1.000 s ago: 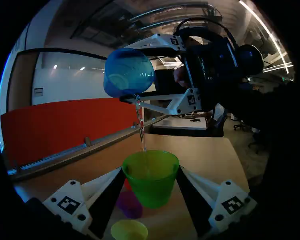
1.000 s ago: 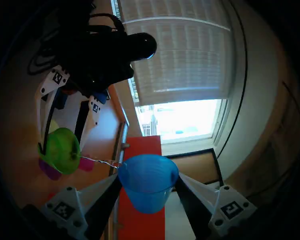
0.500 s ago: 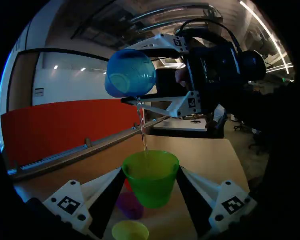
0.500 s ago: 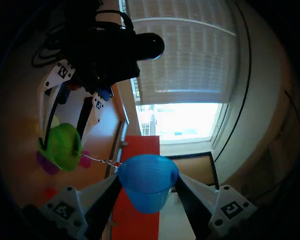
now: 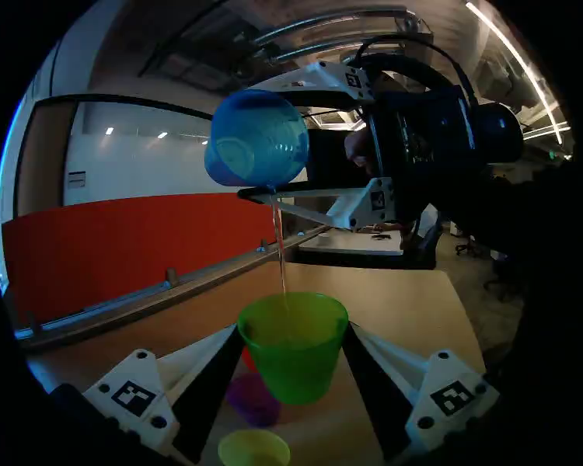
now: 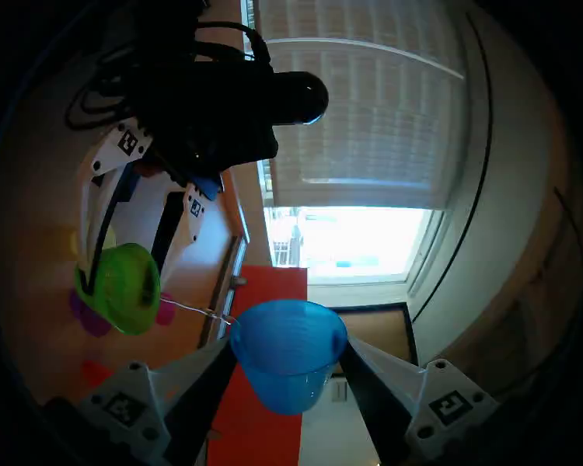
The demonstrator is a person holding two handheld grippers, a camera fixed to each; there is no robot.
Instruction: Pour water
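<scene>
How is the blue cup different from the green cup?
The blue cup is tipped over on its side; the green cup stands upright. The blue cup is up high, and the green cup is right below it. A thin stream of water runs out of the blue cup and into the green cup. Both are see-through plastic cups, each pinched in a claw: blue in the right claw, green in the left claw.

Left gripper view: red panel point(image 5: 120, 248) at 9 o'clock; purple cup point(image 5: 250, 398) and yellow cup point(image 5: 253, 448) on the table point(image 5: 400, 295) at 6. Right gripper view: blinds point(image 6: 361, 116) at 12.
</scene>
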